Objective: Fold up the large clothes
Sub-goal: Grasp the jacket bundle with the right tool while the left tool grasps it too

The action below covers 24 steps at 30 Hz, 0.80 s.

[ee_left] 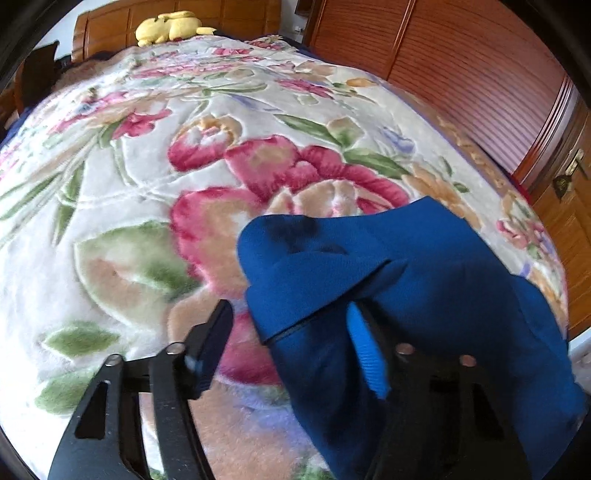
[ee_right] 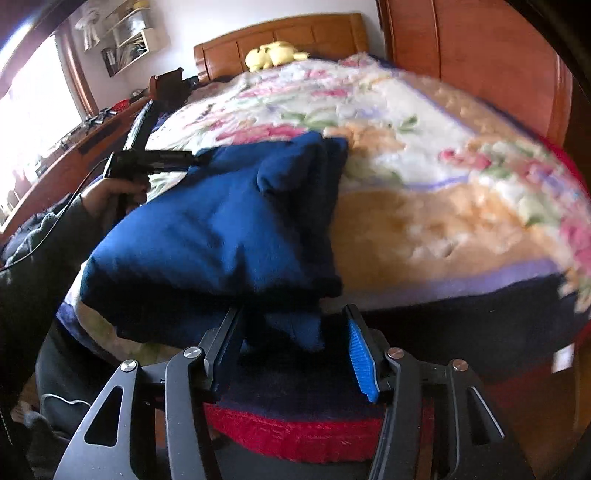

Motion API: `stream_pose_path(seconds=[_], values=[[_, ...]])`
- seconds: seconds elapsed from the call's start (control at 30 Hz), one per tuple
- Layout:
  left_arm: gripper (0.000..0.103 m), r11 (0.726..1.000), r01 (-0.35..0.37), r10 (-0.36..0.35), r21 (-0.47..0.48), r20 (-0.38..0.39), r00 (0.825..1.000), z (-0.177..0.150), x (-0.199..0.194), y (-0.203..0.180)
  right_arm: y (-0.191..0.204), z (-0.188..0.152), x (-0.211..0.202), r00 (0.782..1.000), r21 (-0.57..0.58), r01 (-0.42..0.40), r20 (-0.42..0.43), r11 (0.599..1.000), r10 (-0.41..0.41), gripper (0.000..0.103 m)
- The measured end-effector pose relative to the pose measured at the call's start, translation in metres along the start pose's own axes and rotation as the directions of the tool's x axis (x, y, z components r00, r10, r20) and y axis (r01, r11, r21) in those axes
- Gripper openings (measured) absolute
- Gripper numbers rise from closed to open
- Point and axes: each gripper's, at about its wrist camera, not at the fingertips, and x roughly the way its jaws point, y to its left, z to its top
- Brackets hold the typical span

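Note:
A dark blue garment (ee_left: pixel 369 273) lies bunched on the floral blanket (ee_left: pixel 155 177) of a bed. My left gripper (ee_left: pixel 291 332) is open, with a fold of the blue garment lying between its fingers and draped over the right finger. In the right wrist view the same garment (ee_right: pixel 221 229) lies folded in a thick pile near the bed's front edge. My right gripper (ee_right: pixel 291 343) is open at that edge, with a hanging flap of the garment between its fingers. The left gripper and the hand holding it (ee_right: pixel 147 162) show at the garment's far left corner.
A yellow plush toy (ee_left: pixel 170 26) lies by the wooden headboard (ee_right: pixel 280 33). A wooden wardrobe (ee_left: pixel 461 66) stands along the bed's right side. A desk and window (ee_right: pixel 44 122) are at the left. The blanket (ee_right: pixel 443 166) spreads wide beyond the garment.

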Motion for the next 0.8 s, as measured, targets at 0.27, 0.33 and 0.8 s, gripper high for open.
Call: stream_pose_path(seconds=[0.27,0.33,0.8], values=[[0.013,0.999,-0.029,0.027,0.041,0.044,0.999,0.007,-0.023,-0.02,0.01,-0.005,0.011,0.998,-0.028,-0.049,0.034,0.998,0.05,0.031],[0.012,0.996,-0.055,0.049,0.07,0.082,0.995,0.011,-0.038,-0.031,0.008,-0.007,0.0,0.99,-0.044,-0.075,0.115,0.996,0.079,0.018],[0.011,0.972,-0.072,0.017,0.224,0.24,0.971,0.07,-0.086,-0.158,-0.065,0.018,-0.072,0.92,-0.073,0.053,0.392,0.996,-0.021,0.008]])
